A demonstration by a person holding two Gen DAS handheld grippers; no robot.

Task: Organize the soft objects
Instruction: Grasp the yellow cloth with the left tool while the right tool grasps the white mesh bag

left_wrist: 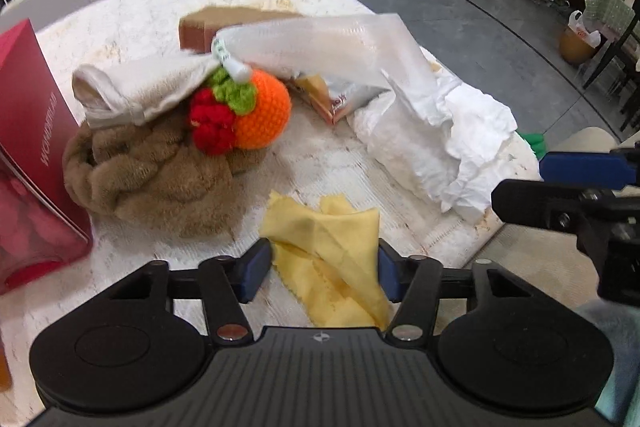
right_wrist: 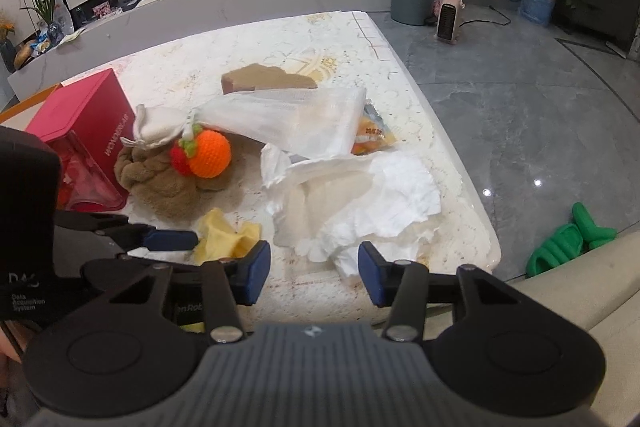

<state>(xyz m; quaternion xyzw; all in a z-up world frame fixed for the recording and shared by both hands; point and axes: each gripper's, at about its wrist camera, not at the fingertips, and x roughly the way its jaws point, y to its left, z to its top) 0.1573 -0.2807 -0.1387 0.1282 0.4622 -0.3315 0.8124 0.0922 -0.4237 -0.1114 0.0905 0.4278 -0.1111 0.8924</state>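
A crumpled yellow cloth [left_wrist: 324, 247] lies on the table's near part, between the blue pads of my left gripper [left_wrist: 323, 270]. The jaws stand apart, and the cloth looks loose rather than squeezed. In the right wrist view one of that gripper's fingers [right_wrist: 172, 239] rests beside the same yellow cloth [right_wrist: 224, 233]. My right gripper [right_wrist: 314, 273] is open over the near edge of a crumpled white paper sheet [right_wrist: 360, 203]. Further back are a brown plush towel [left_wrist: 152, 179], a crocheted orange and strawberry [left_wrist: 256, 115], a white pouch [left_wrist: 132, 95] and a white mesh bag [left_wrist: 320, 43].
A red box [left_wrist: 32, 131] stands at the left edge of the lace-covered table [right_wrist: 460, 227]. A brown block [right_wrist: 268, 79] and a snack packet [right_wrist: 372, 139] lie behind the mesh bag. Green slippers [right_wrist: 568, 239] are on the grey floor, right of the table.
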